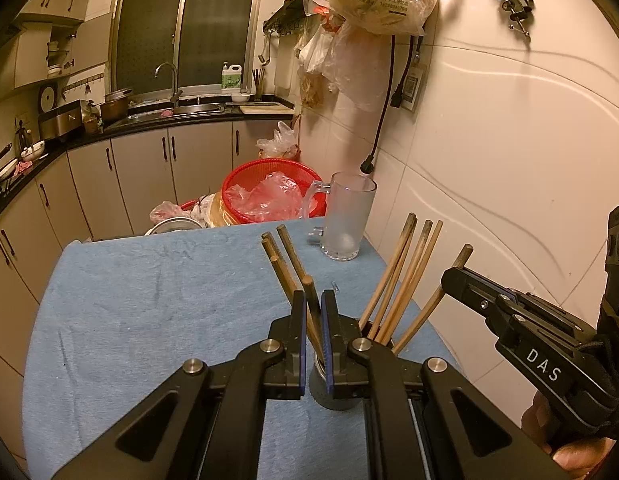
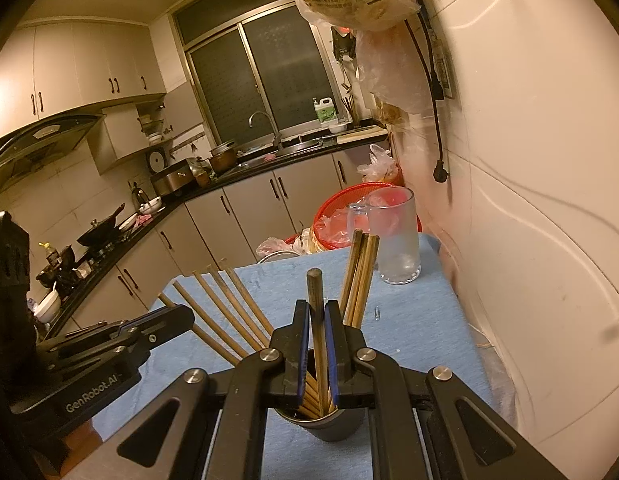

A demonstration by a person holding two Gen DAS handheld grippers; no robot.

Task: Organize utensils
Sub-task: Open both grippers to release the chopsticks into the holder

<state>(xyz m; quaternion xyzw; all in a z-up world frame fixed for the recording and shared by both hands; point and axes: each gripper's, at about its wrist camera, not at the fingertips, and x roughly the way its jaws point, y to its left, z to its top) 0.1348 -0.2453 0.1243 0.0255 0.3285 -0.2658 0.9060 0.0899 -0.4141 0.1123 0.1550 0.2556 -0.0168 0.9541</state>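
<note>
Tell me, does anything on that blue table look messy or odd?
Only the chopsticks: they splay out of the cup in loose fans instead of one tidy bunch. Each gripper pinches one. The mug stands upright and empty; nothing looks spilled or broken.

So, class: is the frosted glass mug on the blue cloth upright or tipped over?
Upright. The frosted glass mug stands on its base on the blue cloth, its open rim at the top and its handle to the side.

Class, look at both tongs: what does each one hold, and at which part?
Each holds one chopstick standing in the cup: the left tongs and the right tongs both pinch theirs just below its upper end.
</note>
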